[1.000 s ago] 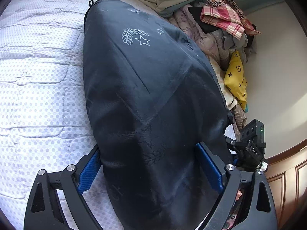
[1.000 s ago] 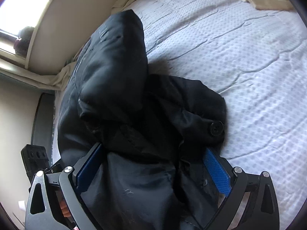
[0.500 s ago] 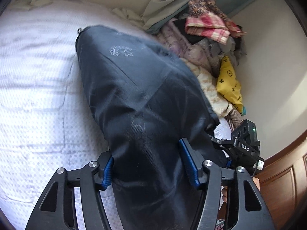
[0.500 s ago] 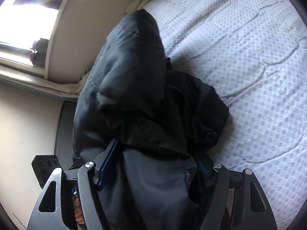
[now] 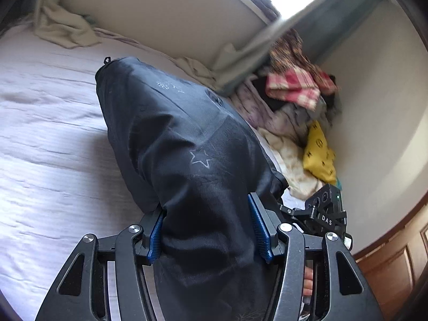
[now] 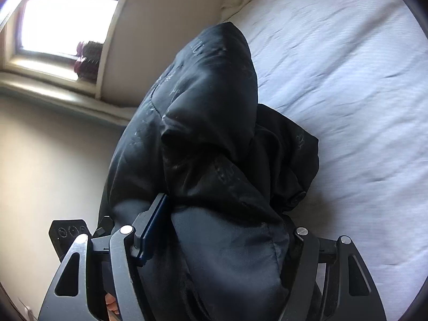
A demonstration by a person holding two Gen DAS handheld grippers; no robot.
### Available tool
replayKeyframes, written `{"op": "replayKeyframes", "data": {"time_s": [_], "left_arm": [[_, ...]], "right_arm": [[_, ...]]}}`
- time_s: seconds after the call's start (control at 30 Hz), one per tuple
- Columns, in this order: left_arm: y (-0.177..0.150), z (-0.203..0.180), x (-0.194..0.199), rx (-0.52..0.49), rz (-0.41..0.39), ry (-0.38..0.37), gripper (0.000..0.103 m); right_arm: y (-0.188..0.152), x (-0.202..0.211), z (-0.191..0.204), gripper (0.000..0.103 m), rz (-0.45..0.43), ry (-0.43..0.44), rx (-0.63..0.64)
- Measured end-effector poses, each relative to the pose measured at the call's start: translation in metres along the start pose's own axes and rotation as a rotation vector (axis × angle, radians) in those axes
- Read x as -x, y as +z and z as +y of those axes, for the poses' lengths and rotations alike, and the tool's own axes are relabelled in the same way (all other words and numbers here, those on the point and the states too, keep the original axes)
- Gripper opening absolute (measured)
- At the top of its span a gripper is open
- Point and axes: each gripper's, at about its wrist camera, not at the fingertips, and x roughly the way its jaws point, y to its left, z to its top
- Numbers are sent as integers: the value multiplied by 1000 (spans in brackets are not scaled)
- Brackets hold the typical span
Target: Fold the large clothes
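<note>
Both claws clenched on the dark jacket (image 5: 187, 144): left claw (image 5: 208, 230), right claw (image 6: 222, 238). Near edge gripped to fold toward 12 o'clock over the bed (image 5: 48, 160).

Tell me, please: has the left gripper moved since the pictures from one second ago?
Yes. The left gripper has risen and tilted up: the clothes pile sits lower in its view, with more wall above. Its jaws have just been closing and clamp the dark jacket.

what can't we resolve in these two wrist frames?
- Right wrist view: the right claw has its right pad buried under the dark jacket.
- Left wrist view: the jacket's lower end is cut off by the frame edge.
- Left wrist view: the clothes pile is motion-blurred, so items are unclear.
</note>
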Motion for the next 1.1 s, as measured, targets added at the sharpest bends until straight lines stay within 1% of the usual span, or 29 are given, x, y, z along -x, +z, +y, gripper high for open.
{"op": "replayKeyframes", "data": {"time_s": [0.2, 0.3, 0.4, 0.47, 0.53, 0.6, 0.63, 0.7, 0.77, 0.8, 0.87, 0.9, 0.93, 0.97, 1.0, 1.03, 1.1], "left_arm": [[10, 59, 33, 81, -33, 82, 60], [5, 85, 33, 120, -9, 123, 62], [-5, 105, 24, 154, 49, 189, 70], [-11, 116, 27, 176, 68, 226, 79], [-14, 120, 33, 175, 69, 254, 83], [-15, 119, 39, 161, 66, 277, 84], [-16, 117, 42, 152, 62, 297, 84], [-18, 109, 46, 107, 47, 359, 84], [-20, 99, 47, 58, 29, 419, 84], [-22, 91, 49, 25, 17, 460, 84], [-24, 78, 47, -19, 5, 510, 84], [-25, 71, 47, -46, -1, 537, 85], [-28, 62, 48, -81, -9, 574, 85], [-29, 58, 48, -97, -13, 590, 86], [-31, 51, 49, -123, -18, 611, 87], [-34, 44, 51, -145, -23, 629, 89], [-38, 35, 53, -169, -31, 646, 92]], "right_arm": [[-12, -51, 27, 69, 65, -2, 60], [-23, -71, 34, 69, 93, -56, 105], [-33, -87, 28, 69, 126, -125, 131], [-37, -94, 26, 73, 138, -132, 131], [-41, -94, 26, 79, 146, -142, 143], [-42, -84, 30, 81, 151, -168, 150], [-39, -85, 41, 82, 144, -184, 154], [-36, -70, 56, 82, 105, -224, 197], [-39, -43, 82, 82, -5, -293, 316], [-43, -29, 97, 82, -67, -329, 397], [-56, -13, 122, 81, -141, -354, 536], [-63, -9, 132, 74, -154, -351, 591], [-72, -6, 141, 64, -149, -333, 647], [-82, -8, 148, 60, -117, -308, 693], [-89, -14, 152, 53, -82, -299, 718], [-96, -26, 154, 44, -39, -317, 737], [-105, -57, 147, 32, 36, -419, 739]]}}
